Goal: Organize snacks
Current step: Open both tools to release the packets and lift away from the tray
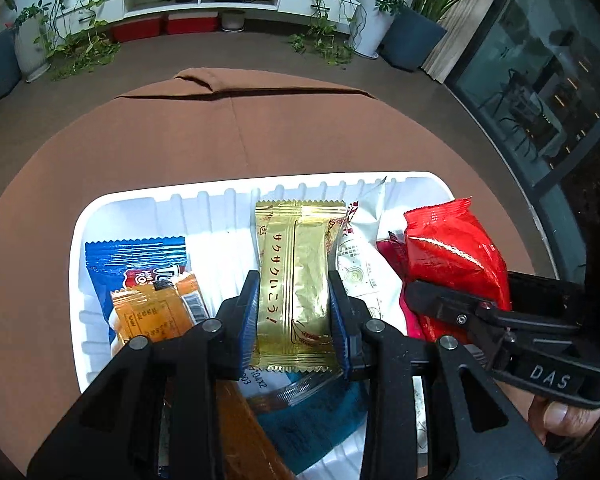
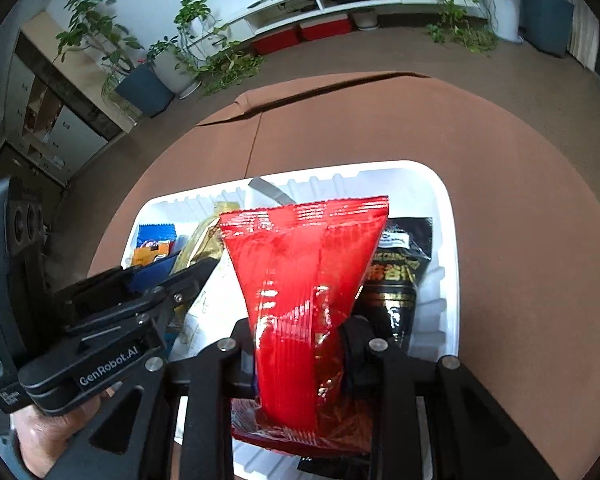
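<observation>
The left gripper (image 1: 294, 312) is clamping a shiny gold wafer packet (image 1: 296, 280); the right gripper (image 2: 300, 344) is pinching a glossy red snack bag (image 2: 300, 280) over the white tray (image 2: 448, 240).

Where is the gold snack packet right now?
The gold packet sits clamped in the left gripper over the white tray, between the blue packet and red bag.
</observation>
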The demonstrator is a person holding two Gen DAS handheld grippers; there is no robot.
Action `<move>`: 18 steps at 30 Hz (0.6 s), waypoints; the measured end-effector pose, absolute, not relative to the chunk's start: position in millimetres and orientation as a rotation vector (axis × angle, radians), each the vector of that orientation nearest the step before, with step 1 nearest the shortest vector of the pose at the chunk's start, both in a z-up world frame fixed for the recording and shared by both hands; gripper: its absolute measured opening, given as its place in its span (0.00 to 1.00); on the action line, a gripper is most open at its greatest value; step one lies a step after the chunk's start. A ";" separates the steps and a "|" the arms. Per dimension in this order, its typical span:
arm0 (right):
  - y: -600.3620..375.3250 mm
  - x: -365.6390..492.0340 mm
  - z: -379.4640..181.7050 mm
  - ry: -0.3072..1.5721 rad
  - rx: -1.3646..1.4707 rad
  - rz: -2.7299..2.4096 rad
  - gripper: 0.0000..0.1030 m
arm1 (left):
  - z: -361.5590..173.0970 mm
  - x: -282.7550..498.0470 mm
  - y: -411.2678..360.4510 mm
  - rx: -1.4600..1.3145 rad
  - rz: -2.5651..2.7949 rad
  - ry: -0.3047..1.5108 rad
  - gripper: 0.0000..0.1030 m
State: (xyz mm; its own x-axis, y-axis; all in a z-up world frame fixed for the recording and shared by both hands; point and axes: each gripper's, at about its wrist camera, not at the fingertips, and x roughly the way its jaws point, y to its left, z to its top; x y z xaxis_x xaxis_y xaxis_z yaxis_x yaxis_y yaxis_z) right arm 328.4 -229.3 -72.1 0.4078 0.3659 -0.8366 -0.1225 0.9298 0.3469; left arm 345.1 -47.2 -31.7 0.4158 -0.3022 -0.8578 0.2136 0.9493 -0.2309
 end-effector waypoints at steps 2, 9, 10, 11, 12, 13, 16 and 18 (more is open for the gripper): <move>-228.4 327.1 -70.5 1.104 0.227 0.312 0.30 | -31.5 343.6 -52.5 -0.081 -0.315 1.086 0.29; -227.2 324.4 -57.6 1.050 0.260 0.329 0.53 | -25.9 328.1 -50.8 -0.069 -0.290 1.056 0.44; -226.7 324.5 -56.6 1.047 0.260 0.329 0.54 | -24.2 327.1 -50.6 -0.072 -0.292 1.053 0.44; -226.9 324.3 -55.2 1.045 0.265 0.332 0.54 | -22.1 326.2 -48.0 -0.072 -0.293 1.050 0.44; -226.0 324.6 -54.2 1.044 0.269 0.334 0.54 | -20.4 324.9 -46.5 -0.071 -0.290 1.045 0.48; -226.5 324.3 -52.9 1.040 0.270 0.334 0.54 | -18.3 323.2 -45.2 -0.070 -0.287 1.041 0.50; -227.8 323.5 -49.5 1.029 0.271 0.332 0.55 | -10.8 319.2 -38.3 -0.063 -0.285 1.036 0.52; -228.7 323.4 -48.7 1.025 0.272 0.330 0.55 | -8.5 317.5 -36.1 -0.065 -0.281 1.034 0.52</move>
